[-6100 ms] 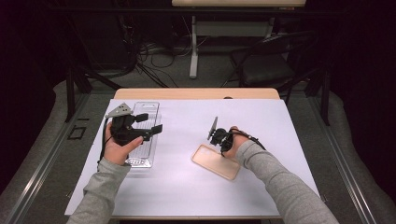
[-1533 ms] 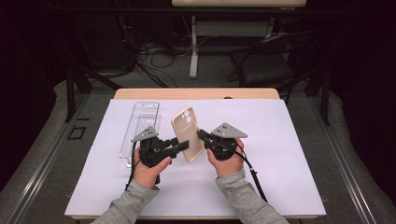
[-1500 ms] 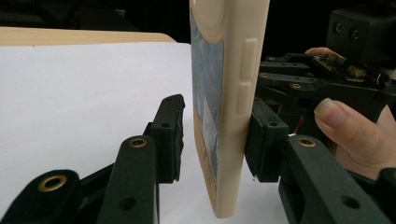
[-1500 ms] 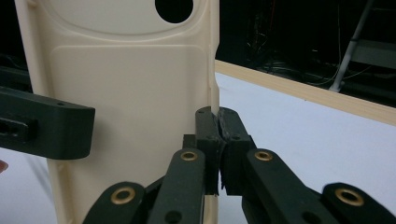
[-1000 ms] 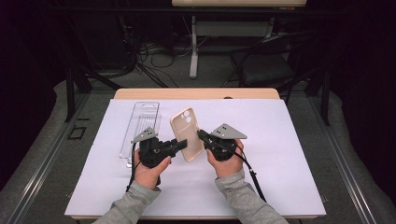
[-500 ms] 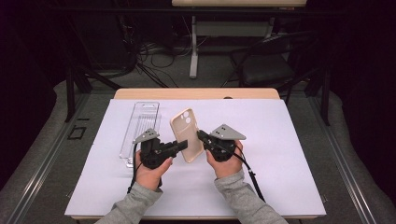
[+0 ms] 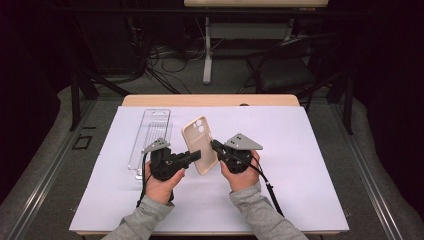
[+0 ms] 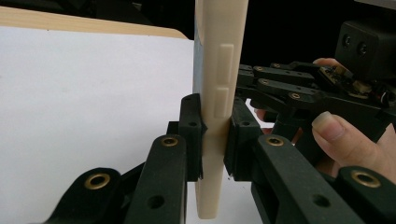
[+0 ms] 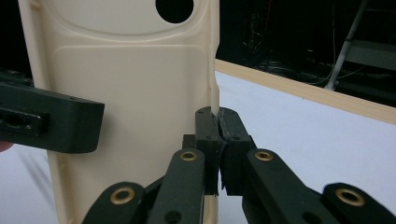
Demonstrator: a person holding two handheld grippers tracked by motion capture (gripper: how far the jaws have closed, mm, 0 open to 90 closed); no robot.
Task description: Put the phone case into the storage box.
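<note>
Clear tray point(image 7: 148, 137) lies at the left of the sheet point(image 7: 300, 165); next the left gripper point(image 7: 196, 154), its jaws having just closed onto the case point(image 7: 199, 145), pads point(image 8: 192, 135) pinching its edge; the case is held up above the sheet between both hands; right gripper point(image 7: 215, 146) pinches the opposite edge, jaws pressed tight on the thin rim. Risk: soft rim could slip or buckle if either hand twists or pulls apart. Long axis near upright, camera hole uppermost, tilted slightly left at the top.
</note>
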